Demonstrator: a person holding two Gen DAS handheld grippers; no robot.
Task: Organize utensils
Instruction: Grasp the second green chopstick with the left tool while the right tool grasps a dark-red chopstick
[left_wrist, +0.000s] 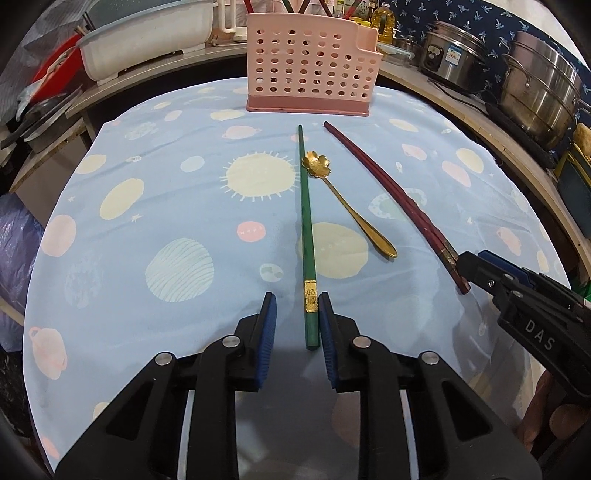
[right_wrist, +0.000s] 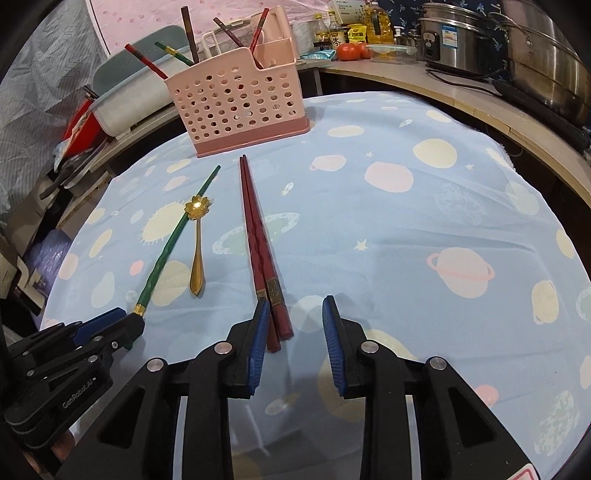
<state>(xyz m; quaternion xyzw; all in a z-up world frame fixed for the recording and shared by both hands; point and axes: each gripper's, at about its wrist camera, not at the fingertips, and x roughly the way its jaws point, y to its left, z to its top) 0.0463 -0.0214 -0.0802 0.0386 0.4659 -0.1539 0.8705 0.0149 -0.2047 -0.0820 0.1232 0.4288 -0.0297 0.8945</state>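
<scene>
Chopsticks lying on the tablecloth (left_wrist: 177, 206) toward six o'clock of the pink holder (left_wrist: 310, 70): green chopstick (left_wrist: 307, 236) between the parted jaws of the left gripper (left_wrist: 297, 314), touching only one pad. Red pair (right_wrist: 258, 243) against one pad of the right gripper (right_wrist: 293, 321), jaws apart. Likely risk: off-centre closing, rolling or splitting the red pair, nudging the gold spoon (left_wrist: 347, 206).
</scene>
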